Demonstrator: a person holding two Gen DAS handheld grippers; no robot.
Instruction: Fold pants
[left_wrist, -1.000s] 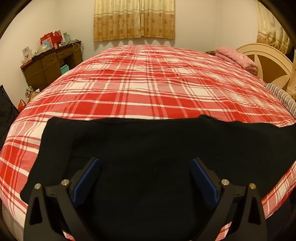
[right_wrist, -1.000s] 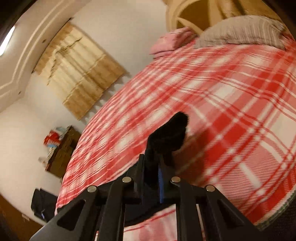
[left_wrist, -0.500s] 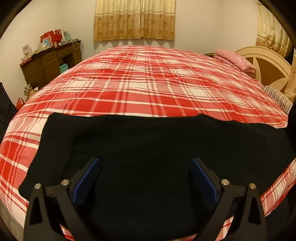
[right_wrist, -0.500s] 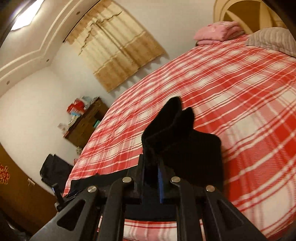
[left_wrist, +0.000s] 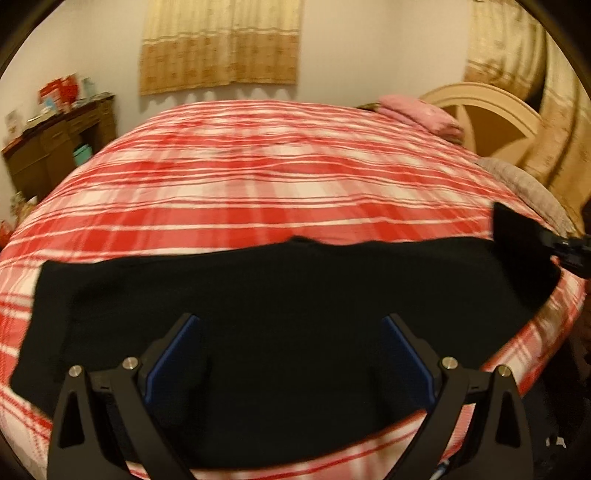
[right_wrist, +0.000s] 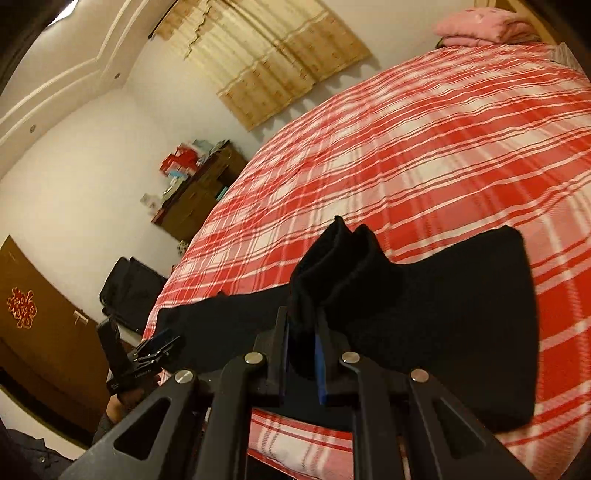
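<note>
Black pants (left_wrist: 288, 317) lie spread across the near edge of a red plaid bed (left_wrist: 280, 184). My left gripper (left_wrist: 290, 354) is open above the middle of the pants, its blue pads wide apart and empty. My right gripper (right_wrist: 303, 354) is shut on a bunched fold of the pants (right_wrist: 424, 314), and the pinched cloth stands up between the jaws. The right gripper also shows in the left wrist view (left_wrist: 565, 251) at the pants' right end, holding a raised corner. The left gripper shows in the right wrist view (right_wrist: 155, 350) at the far left.
A pink folded blanket (left_wrist: 421, 114) and a cream headboard (left_wrist: 491, 118) are at the bed's far right. A brown dresser (left_wrist: 55, 147) with boxes stands at the left wall. A black bag (right_wrist: 129, 291) and a brown door (right_wrist: 40, 332) are beside the bed.
My right gripper has swung down and leftward with the pants' end, laying more black cloth on the bed. My left gripper stays open over the pants and has shifted slightly.
</note>
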